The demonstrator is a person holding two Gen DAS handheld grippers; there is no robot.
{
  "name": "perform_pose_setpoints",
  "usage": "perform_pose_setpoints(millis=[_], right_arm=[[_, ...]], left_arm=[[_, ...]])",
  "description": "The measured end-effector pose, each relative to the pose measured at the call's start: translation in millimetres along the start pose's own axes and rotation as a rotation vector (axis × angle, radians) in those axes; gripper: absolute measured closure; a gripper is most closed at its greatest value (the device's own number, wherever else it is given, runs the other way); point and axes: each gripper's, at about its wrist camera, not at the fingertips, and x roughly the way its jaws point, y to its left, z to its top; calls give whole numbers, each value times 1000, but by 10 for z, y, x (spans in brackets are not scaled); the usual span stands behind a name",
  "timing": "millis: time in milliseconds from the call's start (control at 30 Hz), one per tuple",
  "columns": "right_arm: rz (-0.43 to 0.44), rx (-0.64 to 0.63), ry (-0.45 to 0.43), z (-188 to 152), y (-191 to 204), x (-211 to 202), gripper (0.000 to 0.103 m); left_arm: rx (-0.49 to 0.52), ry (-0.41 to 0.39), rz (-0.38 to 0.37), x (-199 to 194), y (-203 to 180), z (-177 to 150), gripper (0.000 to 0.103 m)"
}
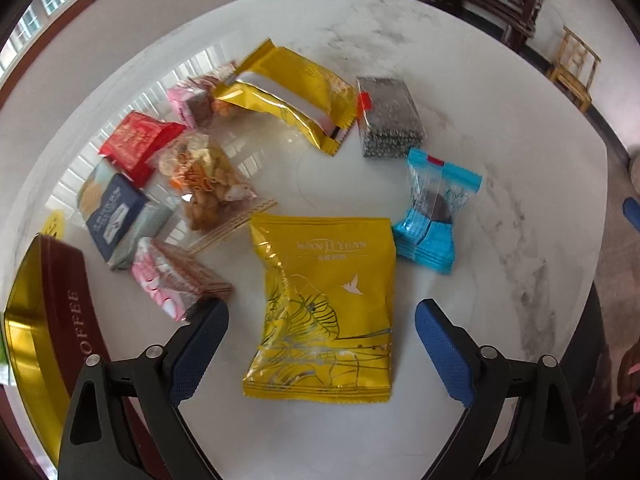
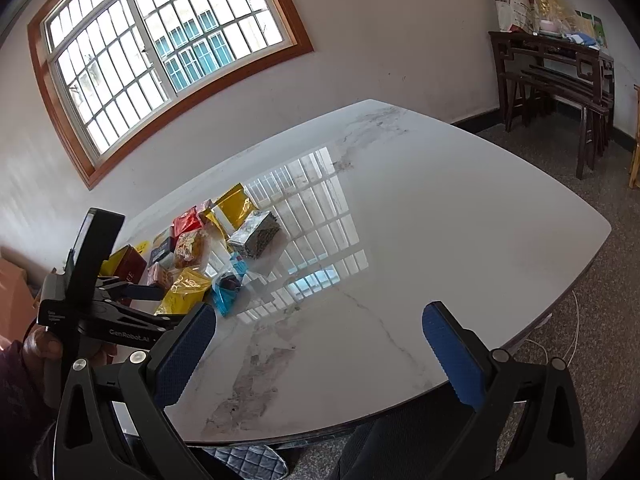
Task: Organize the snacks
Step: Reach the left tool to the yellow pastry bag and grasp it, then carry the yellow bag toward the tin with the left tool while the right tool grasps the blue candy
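Note:
My left gripper [image 1: 322, 338] is open, its blue fingers either side of a yellow snack packet [image 1: 324, 304] lying flat on the white marble table [image 1: 500, 120]. Around it lie a blue-wrapped snack [image 1: 434, 216], a grey speckled packet [image 1: 390, 116], a long gold packet [image 1: 292, 92], a clear bag of fried snacks [image 1: 208, 184], red [image 1: 138, 144], navy [image 1: 114, 212] and pink [image 1: 176, 280] packets. An open coffee tin [image 1: 44, 320] stands at the left. My right gripper [image 2: 320, 352] is open and empty over bare table, right of the snack pile [image 2: 208, 256] and the left gripper [image 2: 120, 304].
A second pink packet [image 1: 192, 104] lies at the back of the pile. The table's near edge [image 2: 360, 428] runs below my right gripper. A dark wooden side table [image 2: 560, 80] stands by the far wall, a wooden stool [image 1: 574, 68] beside it. A barred window [image 2: 160, 48] is behind.

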Motion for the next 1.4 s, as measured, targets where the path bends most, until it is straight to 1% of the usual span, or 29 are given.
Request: perform_pose_setpoints(millis=[33, 67, 100, 133, 167, 200, 267, 333, 367, 467, 533, 667, 800, 900, 967, 1033, 1167, 1267, 1300, 1333, 1367, 1400], right_arm=[[0, 1, 2, 1, -9, 6, 0], [-2, 3, 6, 0, -9, 19, 0], [-2, 6, 8, 1, -22, 27, 0], [-1, 11, 10, 0, -34, 39, 0], [-1, 19, 14, 1, -43, 52, 0], [0, 26, 16, -1, -55, 63, 0], [0, 33, 19, 4, -66, 74, 0], [0, 33, 14, 11, -76, 62, 0], [-4, 28, 9, 18, -74, 55, 0], [-7, 6, 22, 55, -49, 91, 0], [-3, -14, 39, 84, -15, 141, 0], [39, -62, 84, 139, 135, 321, 0], [108, -89, 124, 158, 327, 496, 0], [151, -106, 151, 165, 451, 647, 0], [154, -108, 183, 173, 516, 792, 2], [175, -93, 207, 177, 545, 896, 8], [172, -95, 230, 166, 635, 1066, 9], [170, -104, 231, 165, 704, 1143, 10], [164, -113, 234, 167, 726, 1170, 12], [158, -121, 243, 164, 756, 1211, 20], [159, -129, 260, 155, 783, 1260, 24], [152, -145, 249, 160, 811, 1267, 32]], left_arm=[[-9, -10, -25, 11, 24, 6, 16], [-22, -9, -47, 25, 47, 19, 18], [-30, -24, -44, 17, 64, 17, 25], [-27, -32, -43, 26, 78, 53, 38], [-25, -46, -44, 13, 83, 56, 44], [-27, -44, -42, 39, 94, 81, 45], [-40, -58, -34, 55, 83, 71, 45], [-80, -76, -18, 8, 94, -25, 45], [-117, -84, -19, -39, 116, -99, 45], [-214, -112, -37, -167, 140, -310, 45], [-265, -131, -67, -270, 133, -400, 45], [-312, -174, -74, -484, 108, -540, 45], [-364, -187, -103, -632, 115, -606, 45], [-369, -199, -101, -733, 100, -644, 45], [-371, -214, -99, -803, 95, -672, 45], [-375, -226, -101, -871, 101, -681, 45], [-380, -249, -97, -995, 107, -717, 45], [-387, -263, -96, -1056, 135, -747, 45], [-388, -267, -94, -1078, 142, -758, 45], [-389, -271, -94, -1098, 150, -767, 45], [-388, -274, -93, -1118, 157, -776, 45], [-391, -280, -85, -1145, 165, -788, 45]])
